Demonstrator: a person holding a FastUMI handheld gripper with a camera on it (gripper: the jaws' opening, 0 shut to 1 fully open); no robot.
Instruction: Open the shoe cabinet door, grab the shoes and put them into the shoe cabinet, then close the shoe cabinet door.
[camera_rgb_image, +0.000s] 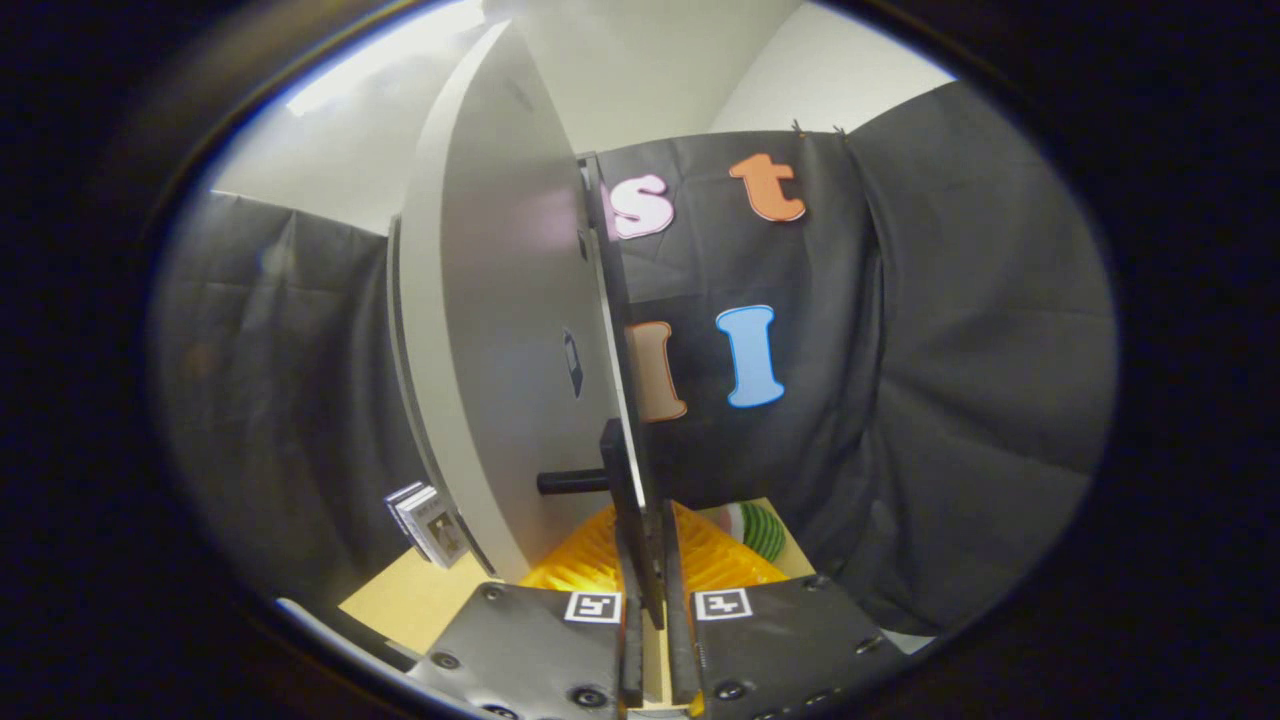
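With our gripper clenched on the door's handle at 12 o'clock, we had leverage to swing the cabinet door.

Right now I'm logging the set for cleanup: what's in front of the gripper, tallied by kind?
Cabinet door, its handle pinched between the gripper fingers: 1
Yellow ribbed item: 1
Green striped item: 1
Small boxes: 2
Total: 5

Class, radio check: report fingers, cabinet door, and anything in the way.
Fingers closed on the edge of the cabinet door, beside its dark handle. Door ajar, edge-on ahead. Yellow ribbed item beneath the fingers; small box beside the door.
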